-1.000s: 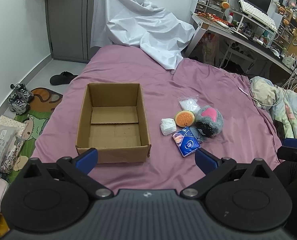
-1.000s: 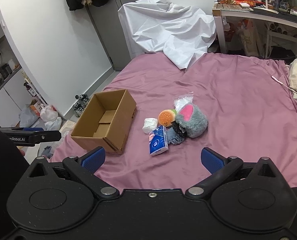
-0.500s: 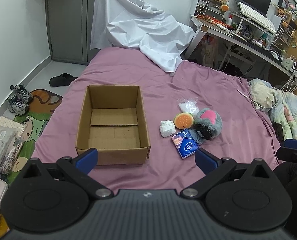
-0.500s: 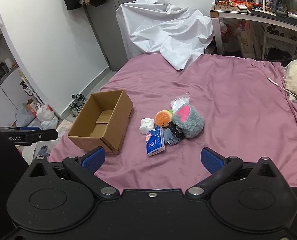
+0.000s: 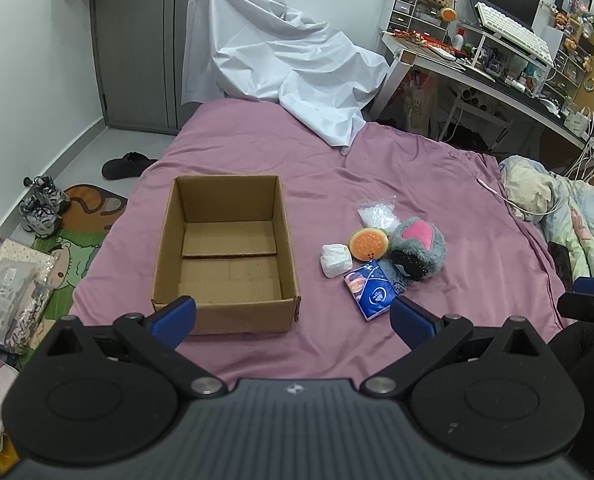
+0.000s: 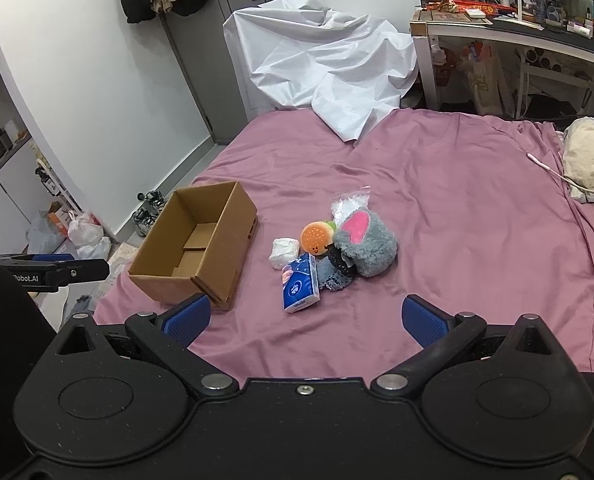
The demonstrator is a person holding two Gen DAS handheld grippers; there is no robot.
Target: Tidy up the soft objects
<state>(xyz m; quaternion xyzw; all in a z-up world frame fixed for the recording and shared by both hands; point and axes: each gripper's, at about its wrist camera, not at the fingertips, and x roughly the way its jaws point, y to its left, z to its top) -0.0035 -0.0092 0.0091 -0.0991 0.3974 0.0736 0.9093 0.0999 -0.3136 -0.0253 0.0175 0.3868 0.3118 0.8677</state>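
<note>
An empty cardboard box (image 5: pixel 225 248) (image 6: pixel 195 246) stands open on the pink bedspread (image 5: pixel 437 184). To its right lies a cluster of soft things: a white wad (image 5: pixel 336 260) (image 6: pixel 284 251), an orange burger plush (image 5: pixel 368 243) (image 6: pixel 317 237), a grey plush with a pink patch (image 5: pixel 417 248) (image 6: pixel 367 242), a blue tissue pack (image 5: pixel 371 291) (image 6: pixel 300 283), a dark fabric piece (image 6: pixel 335 274) and a clear bag (image 5: pixel 377 214) (image 6: pixel 347 204). My left gripper (image 5: pixel 293 318) is open, well short of the box. My right gripper (image 6: pixel 305 320) is open, short of the cluster.
A white sheet (image 5: pixel 285 64) drapes over something at the bed's far end. A cluttered desk (image 5: pixel 497 68) stands at the right. Bedding (image 5: pixel 569 208) lies at the right edge. Shoes (image 5: pixel 41 204) and bags (image 5: pixel 9 288) sit on the floor at the left.
Both views have shifted slightly: the box and the cluster sit a little lower and further left in the right wrist view. Both grippers stay open and nothing on the bed has moved.
</note>
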